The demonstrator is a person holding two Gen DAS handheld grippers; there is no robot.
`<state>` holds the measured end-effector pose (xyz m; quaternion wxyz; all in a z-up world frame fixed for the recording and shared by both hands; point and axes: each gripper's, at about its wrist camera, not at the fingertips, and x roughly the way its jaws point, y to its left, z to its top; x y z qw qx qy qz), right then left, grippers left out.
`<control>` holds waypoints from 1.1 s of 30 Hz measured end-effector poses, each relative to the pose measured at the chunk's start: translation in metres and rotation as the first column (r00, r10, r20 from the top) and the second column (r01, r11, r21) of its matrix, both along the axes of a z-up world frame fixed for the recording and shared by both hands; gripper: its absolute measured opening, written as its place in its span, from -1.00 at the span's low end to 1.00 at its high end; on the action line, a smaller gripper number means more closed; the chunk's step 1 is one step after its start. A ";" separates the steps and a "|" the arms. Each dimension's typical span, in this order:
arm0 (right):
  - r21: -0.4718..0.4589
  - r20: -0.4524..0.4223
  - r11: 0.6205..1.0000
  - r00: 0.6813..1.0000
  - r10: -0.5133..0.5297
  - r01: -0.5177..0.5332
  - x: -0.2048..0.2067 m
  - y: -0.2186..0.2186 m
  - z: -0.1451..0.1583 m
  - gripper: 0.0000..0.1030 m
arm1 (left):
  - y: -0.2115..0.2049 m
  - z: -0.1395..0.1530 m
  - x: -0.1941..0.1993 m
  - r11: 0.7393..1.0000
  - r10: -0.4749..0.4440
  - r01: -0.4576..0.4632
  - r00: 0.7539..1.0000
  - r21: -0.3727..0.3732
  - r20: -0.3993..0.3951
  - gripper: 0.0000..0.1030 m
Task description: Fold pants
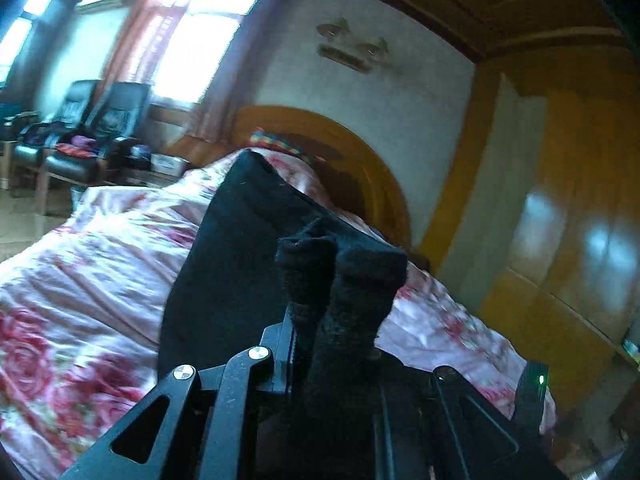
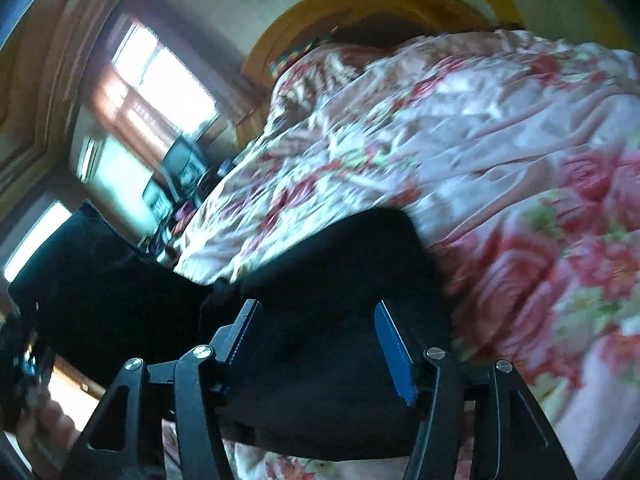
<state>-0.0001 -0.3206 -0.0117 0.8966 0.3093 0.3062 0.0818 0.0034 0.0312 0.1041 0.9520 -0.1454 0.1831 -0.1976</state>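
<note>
Left gripper (image 1: pixel 340 264): clenched on a bunch of the pants (image 1: pixel 240 248) — cloth lifted.
Right gripper (image 2: pixel 320 332): jaws released, pants between, pads not pressing.
Pants: black, draped over floral bedspread (image 2: pixel 500 140).

Rose-print quilt (image 2: pixel 460 128) covers the bed; black pants (image 2: pixel 320 264) lie on it
</note>
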 end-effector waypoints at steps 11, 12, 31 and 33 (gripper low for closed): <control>0.058 -0.020 0.978 0.980 -0.198 0.199 -0.017 -0.063 0.004 0.20 | -0.099 -0.037 0.020 0.978 -0.190 0.198 0.975 0.061 -0.118 -0.75; 0.061 -0.018 0.977 0.979 -0.204 0.205 -0.018 -0.065 0.004 0.20 | -0.109 -0.042 0.021 0.973 -0.207 0.218 0.969 0.071 -0.131 -0.75; 0.061 -0.063 0.977 0.978 -0.199 0.203 -0.012 -0.063 -0.010 0.20 | -0.185 -0.116 -0.014 0.856 -0.442 0.502 0.836 0.127 -0.324 0.08; 0.054 -0.063 0.979 0.980 -0.191 0.195 -0.012 -0.060 -0.010 0.20 | -0.186 -0.114 -0.031 0.814 -0.500 0.560 0.810 0.153 -0.305 0.08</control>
